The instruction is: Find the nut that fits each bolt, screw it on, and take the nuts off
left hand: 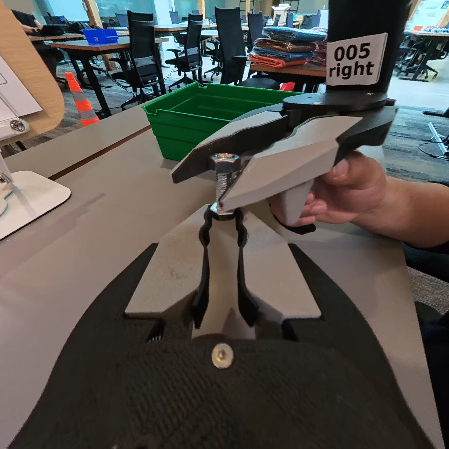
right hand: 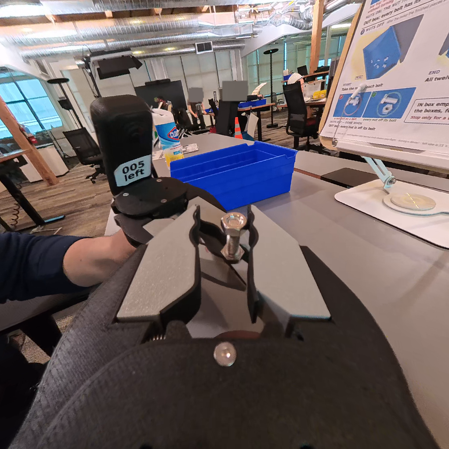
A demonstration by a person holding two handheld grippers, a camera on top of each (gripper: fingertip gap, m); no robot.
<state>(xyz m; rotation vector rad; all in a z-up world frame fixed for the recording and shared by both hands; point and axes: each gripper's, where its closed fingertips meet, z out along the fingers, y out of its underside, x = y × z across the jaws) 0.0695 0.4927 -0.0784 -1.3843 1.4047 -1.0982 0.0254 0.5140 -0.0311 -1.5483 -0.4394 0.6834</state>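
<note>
A silver bolt (left hand: 222, 187) stands upright above the grey table (left hand: 97, 230), head up. My left gripper (left hand: 223, 216) is shut on the hex nut (left hand: 220, 211) at the bolt's lower end. My right gripper (left hand: 201, 187) comes in from the right, with its jaws around the bolt head (left hand: 224, 161). In the right wrist view the bolt (right hand: 230, 239), its nut (right hand: 232, 254) and its head (right hand: 233, 221) sit between my right gripper's (right hand: 223, 213) fingers. The jaws stand wider than the head, which lies near the right finger. The left gripper (right hand: 230, 257) reaches in from the left.
A green bin (left hand: 184, 126) stands behind the bolt in the left wrist view. A blue bin (right hand: 233, 179) stands ahead in the right wrist view. An instruction board (right hand: 388, 73) on a white stand base (right hand: 364, 201) is at the right, with a wipes canister (right hand: 170, 141) behind the blue bin.
</note>
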